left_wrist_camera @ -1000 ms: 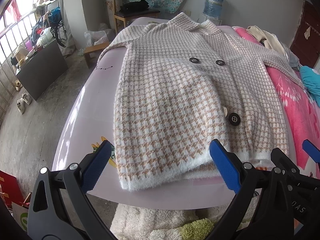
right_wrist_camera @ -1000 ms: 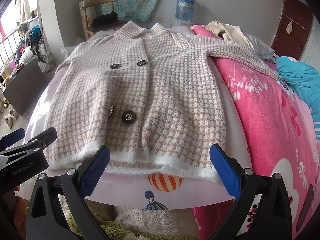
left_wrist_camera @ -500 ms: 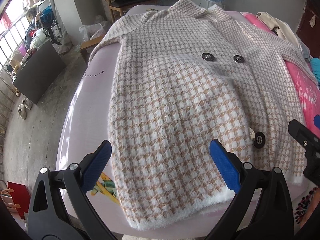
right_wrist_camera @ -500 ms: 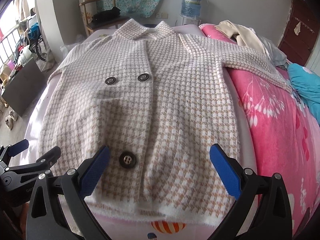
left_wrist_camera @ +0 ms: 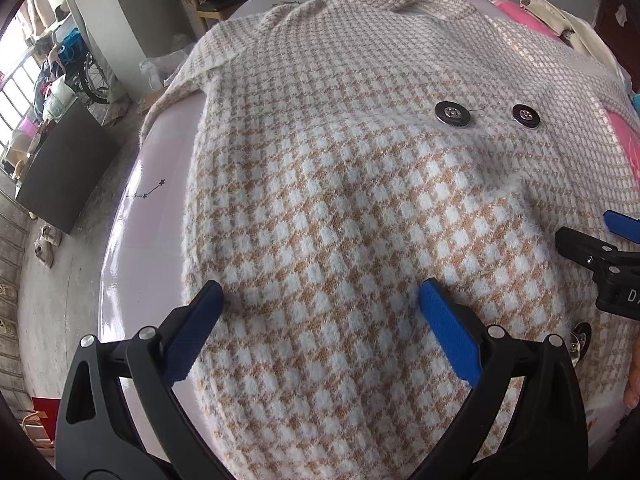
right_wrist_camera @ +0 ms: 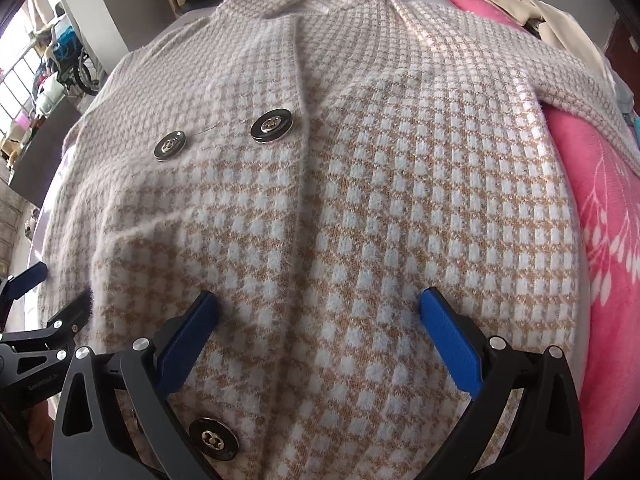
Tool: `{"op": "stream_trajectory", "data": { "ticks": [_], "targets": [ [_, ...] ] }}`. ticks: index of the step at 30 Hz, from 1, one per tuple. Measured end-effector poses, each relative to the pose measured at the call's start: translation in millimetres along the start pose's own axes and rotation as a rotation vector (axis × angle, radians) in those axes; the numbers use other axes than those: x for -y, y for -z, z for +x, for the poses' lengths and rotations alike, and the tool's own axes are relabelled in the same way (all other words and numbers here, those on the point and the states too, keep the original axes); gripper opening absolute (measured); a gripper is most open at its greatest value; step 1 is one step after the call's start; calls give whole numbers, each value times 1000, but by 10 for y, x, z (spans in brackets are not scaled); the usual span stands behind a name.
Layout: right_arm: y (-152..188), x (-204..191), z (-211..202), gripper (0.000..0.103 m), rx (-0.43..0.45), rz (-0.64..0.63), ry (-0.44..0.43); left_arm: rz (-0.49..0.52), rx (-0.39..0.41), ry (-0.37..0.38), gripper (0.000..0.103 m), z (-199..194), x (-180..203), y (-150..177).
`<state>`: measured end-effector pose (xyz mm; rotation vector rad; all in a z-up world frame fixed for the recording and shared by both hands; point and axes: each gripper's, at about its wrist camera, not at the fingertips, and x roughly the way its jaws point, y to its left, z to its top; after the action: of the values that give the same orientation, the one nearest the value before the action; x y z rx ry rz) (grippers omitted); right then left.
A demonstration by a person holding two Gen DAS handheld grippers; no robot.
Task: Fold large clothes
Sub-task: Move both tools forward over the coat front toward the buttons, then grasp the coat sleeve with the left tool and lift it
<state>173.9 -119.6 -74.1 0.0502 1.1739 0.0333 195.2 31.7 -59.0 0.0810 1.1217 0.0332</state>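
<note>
Hovering splayed grippers [left_wrist_camera: 320, 300], spread houndstooth coat [left_wrist_camera: 360, 200]

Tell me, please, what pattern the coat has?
Tan-and-white houndstooth check on the coat, clearest in the right wrist view.

The coat [left_wrist_camera: 360, 216] is patterned in a small houndstooth check of tan and white, with a fuzzy white edge noted along its side. Its buttons [right_wrist_camera: 272, 125] are black with silver-toned centres and rims. The surface [left_wrist_camera: 136, 216] under the coat is seen as pale lilac, printed with a small dark line-and-star figure. The blanket [right_wrist_camera: 612, 240] at the right is bright pink with a white leaf pattern. The left gripper [left_wrist_camera: 320, 300] is black-framed with blue pads [left_wrist_camera: 450, 336]; the same black and blue are recorded on the right gripper [right_wrist_camera: 318, 304]. A cream garment [right_wrist_camera: 560, 20] is noted beyond the pink blanket.
</note>
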Motion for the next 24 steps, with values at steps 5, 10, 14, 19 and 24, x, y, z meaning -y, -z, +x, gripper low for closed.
{"op": "stream_trajectory", "data": {
  "ticks": [5, 10, 14, 19, 24],
  "targets": [
    [94, -2, -28, 98, 20, 1, 1, -32, 14, 41, 96, 32, -61, 16],
    [202, 46, -96, 98, 28, 15, -1, -25, 13, 39, 96, 36, -41, 12],
    [246, 66, -147, 98, 24, 5, -10, -4, 18, 62, 96, 27, -64, 30],
    [133, -15, -452, 98, 76, 5, -58, -63, 92, 164, 96, -128, -295, -29],
    [-37, -393, -672, 98, 171, -119, -160, -209, 234, 153, 95, -389, -816, -189]
  ]
}}
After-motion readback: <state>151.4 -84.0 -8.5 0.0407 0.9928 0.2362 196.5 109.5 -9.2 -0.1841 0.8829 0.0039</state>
